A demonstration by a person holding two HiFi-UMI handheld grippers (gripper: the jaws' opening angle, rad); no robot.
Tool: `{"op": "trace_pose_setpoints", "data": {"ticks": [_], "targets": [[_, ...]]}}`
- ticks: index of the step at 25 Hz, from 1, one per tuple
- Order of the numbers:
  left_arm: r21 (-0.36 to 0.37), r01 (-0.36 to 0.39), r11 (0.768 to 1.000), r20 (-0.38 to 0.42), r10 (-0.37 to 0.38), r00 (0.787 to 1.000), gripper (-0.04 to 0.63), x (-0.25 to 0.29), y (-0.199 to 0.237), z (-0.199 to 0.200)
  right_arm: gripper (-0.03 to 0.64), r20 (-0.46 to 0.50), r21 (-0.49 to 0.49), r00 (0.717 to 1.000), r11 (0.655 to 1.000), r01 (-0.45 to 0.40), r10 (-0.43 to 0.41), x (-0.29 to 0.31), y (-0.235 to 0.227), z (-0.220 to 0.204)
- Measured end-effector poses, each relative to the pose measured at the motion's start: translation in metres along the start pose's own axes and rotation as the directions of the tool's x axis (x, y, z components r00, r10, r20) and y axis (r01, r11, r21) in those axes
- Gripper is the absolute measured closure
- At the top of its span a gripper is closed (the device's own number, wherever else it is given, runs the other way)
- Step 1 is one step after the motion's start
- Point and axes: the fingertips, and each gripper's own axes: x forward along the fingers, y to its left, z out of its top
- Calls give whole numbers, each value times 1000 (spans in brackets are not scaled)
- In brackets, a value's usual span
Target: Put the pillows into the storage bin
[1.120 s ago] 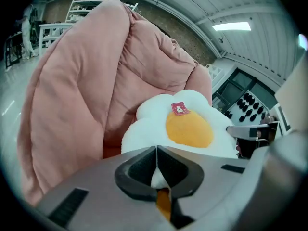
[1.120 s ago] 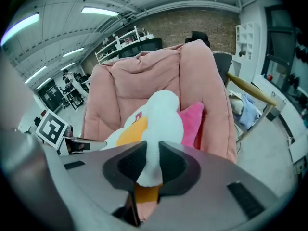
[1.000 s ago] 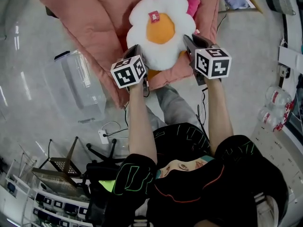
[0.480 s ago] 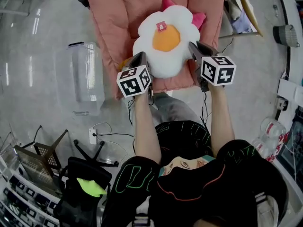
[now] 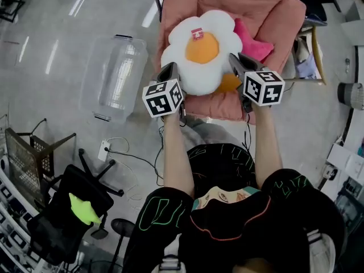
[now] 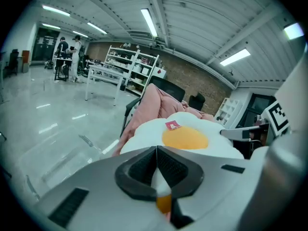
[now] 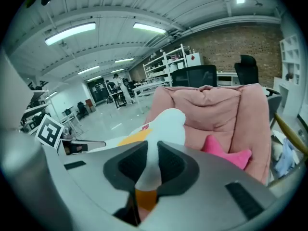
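A white flower pillow point(image 5: 200, 50) with an orange centre hangs between my two grippers above a pink cushioned chair point(image 5: 267, 10). My left gripper point(image 5: 169, 71) is shut on the pillow's left edge, and a white petal point(image 6: 159, 177) is pinched between its pads. On the pillow's right edge my right gripper point(image 5: 234, 62) is shut, with white fabric point(image 7: 149, 170) squeezed in its jaws. A pink star pillow point(image 5: 254, 45) lies on the chair under the flower's right side. The clear storage bin point(image 5: 114, 75) lies on the floor to the left.
A black chair point(image 5: 68, 215) with a green item and a wire basket point(image 5: 25, 158) stand at lower left. Cables point(image 5: 122, 152) run across the floor near my feet. Shelving point(image 6: 127, 69) and people point(image 6: 67, 49) are far off.
Both grippers have risen with the flower pillow off the pink cushion. The pink star pillow now shows more fully at its right. The bin sits closer to the pillow in view.
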Motion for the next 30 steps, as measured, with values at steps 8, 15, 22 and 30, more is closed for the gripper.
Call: {"op": "trace_pose_setpoints", "data": {"ticks": [8,15,22,30], "targets": [[-99,-138,985,100,148,984,595,-53,100,30,557,-43,-128,985,977,-168,164,74,99,36],[-198,-246,949,98,269,958,594,-90,212,32,555,-143,-174,953,941,-289,267,161,197,35],[-294,-348,890,30,372,928,594,-113,318,19,554,-275,-173,902,905,-388,334,256,281,17],[-326,-387,863,-45,395,918,594,-115,413,-4,549,-356,-183,872,890,-418,336,341,345,-18]]}}
